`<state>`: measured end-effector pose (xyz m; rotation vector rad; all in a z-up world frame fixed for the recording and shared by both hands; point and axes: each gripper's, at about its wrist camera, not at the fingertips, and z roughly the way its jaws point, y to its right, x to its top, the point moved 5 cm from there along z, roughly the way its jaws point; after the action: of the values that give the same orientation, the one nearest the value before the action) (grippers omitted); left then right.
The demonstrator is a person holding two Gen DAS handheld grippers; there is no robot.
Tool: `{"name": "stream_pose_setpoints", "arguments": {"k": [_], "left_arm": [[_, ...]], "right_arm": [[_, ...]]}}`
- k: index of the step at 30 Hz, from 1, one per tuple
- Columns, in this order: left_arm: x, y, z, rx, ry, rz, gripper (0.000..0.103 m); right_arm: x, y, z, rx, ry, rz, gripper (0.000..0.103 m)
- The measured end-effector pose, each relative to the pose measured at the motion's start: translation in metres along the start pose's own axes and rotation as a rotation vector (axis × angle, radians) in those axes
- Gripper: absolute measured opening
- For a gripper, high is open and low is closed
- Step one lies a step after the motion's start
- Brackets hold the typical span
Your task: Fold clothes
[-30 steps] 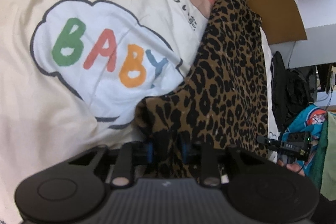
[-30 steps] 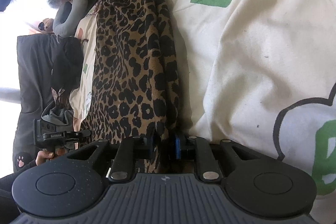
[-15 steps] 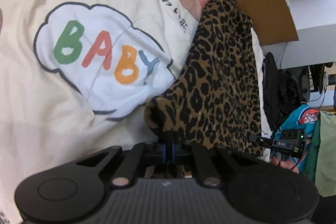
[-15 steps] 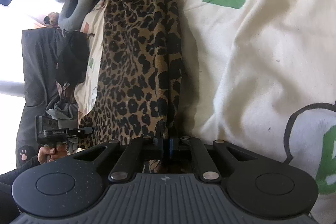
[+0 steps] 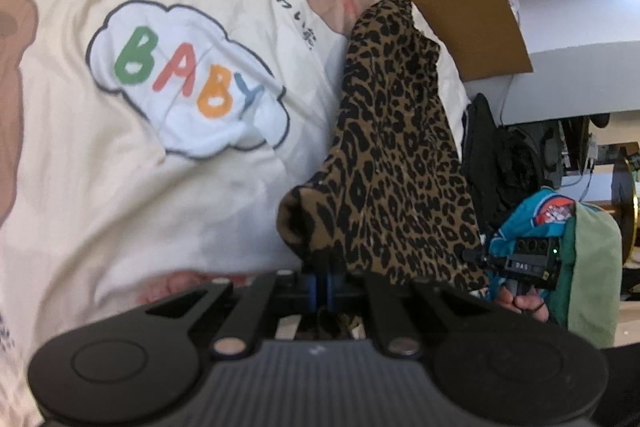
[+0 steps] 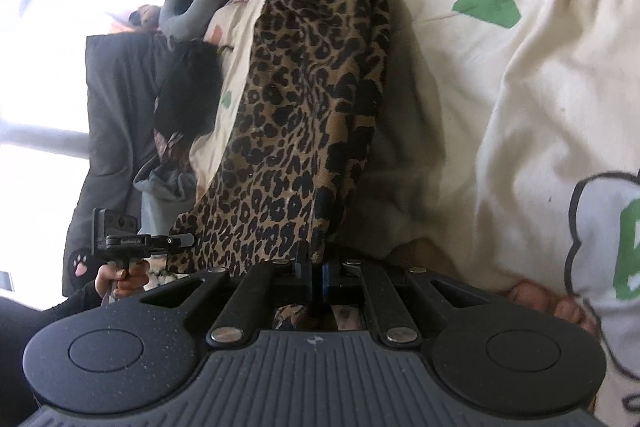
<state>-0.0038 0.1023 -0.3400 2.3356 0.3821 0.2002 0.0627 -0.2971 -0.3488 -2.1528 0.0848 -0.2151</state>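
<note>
Here, I have the cream quilt (image 5: 120,187) on the bed as my folding surface, so the leopard-print garment (image 5: 392,163) lies along its edge. Both grippers grip one end of it, to carry that end over, I'd judge. The left gripper (image 5: 323,281) and right gripper (image 6: 316,273) each have jaws pressed together, apparently pinching the hem.

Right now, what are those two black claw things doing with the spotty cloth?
A person is folding a leopard-print garment on a cream bedspread with "BABY" printed on it. The left claw and the right claw are each clamped shut on an edge of it, holding it stretched between them. The fold isn't finished yet.
</note>
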Motion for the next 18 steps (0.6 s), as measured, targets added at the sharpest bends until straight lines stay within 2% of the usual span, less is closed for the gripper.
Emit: {"name": "stream_pose_setpoints", "arguments": {"k": [3, 11, 18], "left_arm": [[-0.009, -0.001, -0.006, -0.006, 0.007, -0.026, 0.005], [-0.011, -0.004, 0.008, 0.005, 0.004, -0.038, 0.005], [0.007, 0.005, -0.005, -0.094, 0.089, -0.075, 0.005]], "right_arm": [[-0.009, -0.007, -0.006, 0.013, -0.034, -0.013, 0.002], [-0.017, 0.006, 0.002, -0.03, -0.022, 0.038, 0.002], [-0.006, -0.001, -0.004, 0.018, 0.038, 0.047, 0.002]]}}
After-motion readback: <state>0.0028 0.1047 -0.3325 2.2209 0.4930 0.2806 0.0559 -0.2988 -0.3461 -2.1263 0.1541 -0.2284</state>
